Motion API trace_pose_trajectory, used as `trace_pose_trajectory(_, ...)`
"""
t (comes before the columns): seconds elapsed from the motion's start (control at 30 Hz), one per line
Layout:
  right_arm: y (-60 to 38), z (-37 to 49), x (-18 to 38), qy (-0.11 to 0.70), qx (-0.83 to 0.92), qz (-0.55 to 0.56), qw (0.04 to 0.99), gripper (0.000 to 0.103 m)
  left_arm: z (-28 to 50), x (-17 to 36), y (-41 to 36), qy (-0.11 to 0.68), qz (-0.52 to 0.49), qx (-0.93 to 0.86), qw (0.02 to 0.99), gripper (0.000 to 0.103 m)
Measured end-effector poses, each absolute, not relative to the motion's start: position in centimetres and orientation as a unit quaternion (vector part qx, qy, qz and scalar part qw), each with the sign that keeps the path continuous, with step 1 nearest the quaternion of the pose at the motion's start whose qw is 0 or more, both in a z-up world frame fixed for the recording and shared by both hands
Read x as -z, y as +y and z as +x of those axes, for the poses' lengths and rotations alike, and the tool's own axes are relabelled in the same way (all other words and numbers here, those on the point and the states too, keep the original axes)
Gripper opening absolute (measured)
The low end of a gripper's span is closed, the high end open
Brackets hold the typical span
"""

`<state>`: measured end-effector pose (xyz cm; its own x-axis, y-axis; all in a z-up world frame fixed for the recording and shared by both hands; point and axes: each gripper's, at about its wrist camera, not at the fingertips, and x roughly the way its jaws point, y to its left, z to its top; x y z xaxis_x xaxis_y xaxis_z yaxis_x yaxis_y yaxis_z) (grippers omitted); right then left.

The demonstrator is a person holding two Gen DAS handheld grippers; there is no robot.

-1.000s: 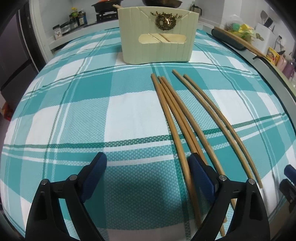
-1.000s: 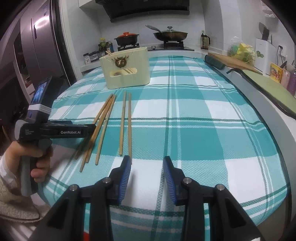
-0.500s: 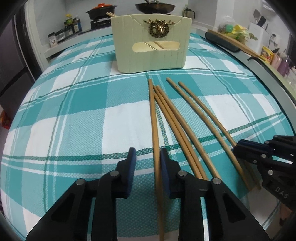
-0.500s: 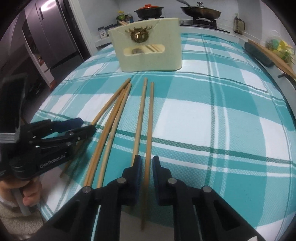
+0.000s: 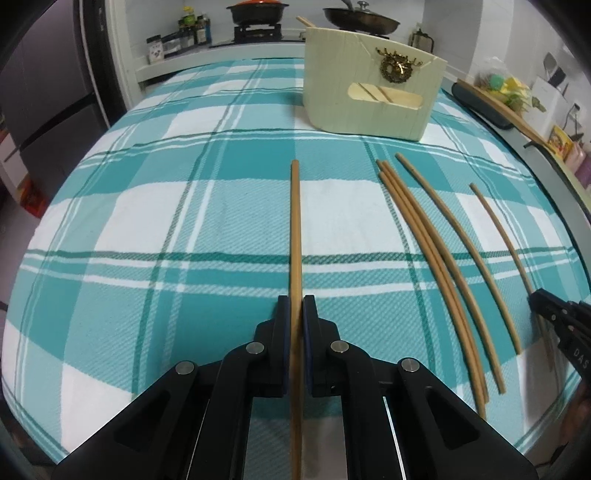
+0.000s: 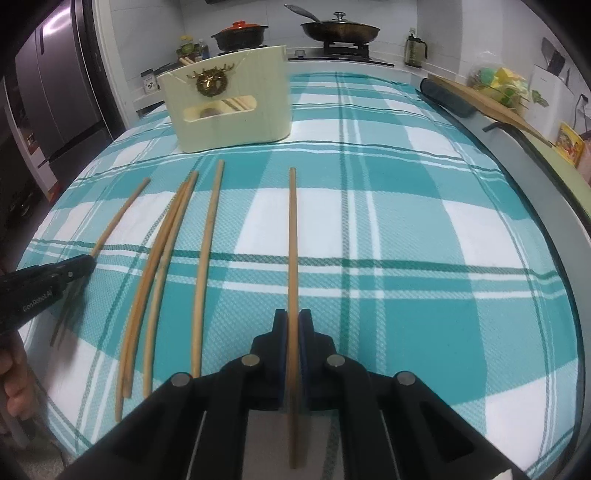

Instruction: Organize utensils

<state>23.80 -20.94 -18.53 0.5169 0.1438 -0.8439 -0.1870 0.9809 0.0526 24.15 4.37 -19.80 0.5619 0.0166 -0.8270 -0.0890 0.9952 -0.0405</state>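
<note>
My left gripper is shut on a wooden chopstick that points ahead over the teal plaid cloth. My right gripper is shut on another chopstick, also pointing ahead. Several more chopsticks lie on the cloth right of the left gripper; they also show in the right wrist view, left of the right gripper. The cream utensil holder with a gold deer emblem stands at the far side, also seen in the right wrist view; it holds a few sticks.
A stove with a red-lidded pot and a pan is behind the table. A fridge stands at the left. A cutting board and boxes sit along the right counter. The table edge is near both grippers.
Both grippers have closed fully on a chopstick each and lifted them apart from the group. The left one moved left, the right one moved right.
</note>
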Motion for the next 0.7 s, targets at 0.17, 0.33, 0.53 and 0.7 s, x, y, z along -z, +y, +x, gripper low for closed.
trace_pose_trajectory(0.17,-21.9,21.2,18.3,0.472,-0.079,-0.019,0.878,0.007,22.1,19.7,4.9,0.47,-0.044,-0.027,0.881,0.047)
trace_pose_trajectory(0.33,-22.3,19.9,18.3,0.46,-0.072,-0.009,0.885,0.049,22.0,19.9,4.7,0.467,-0.031,-0.045,0.883,0.073)
trace_pose_trajectory(0.53,-22.4,19.4,18.7,0.451,-0.064,-0.031,0.89,0.049,21.9,20.5,4.7,0.466,-0.014,-0.053,0.883,0.087)
trace_pose_trajectory(0.7,-22.3,19.2,18.8,0.44,-0.061,-0.038,0.895,0.052,21.8,20.7,4.9,0.463,-0.012,-0.059,0.884,0.096)
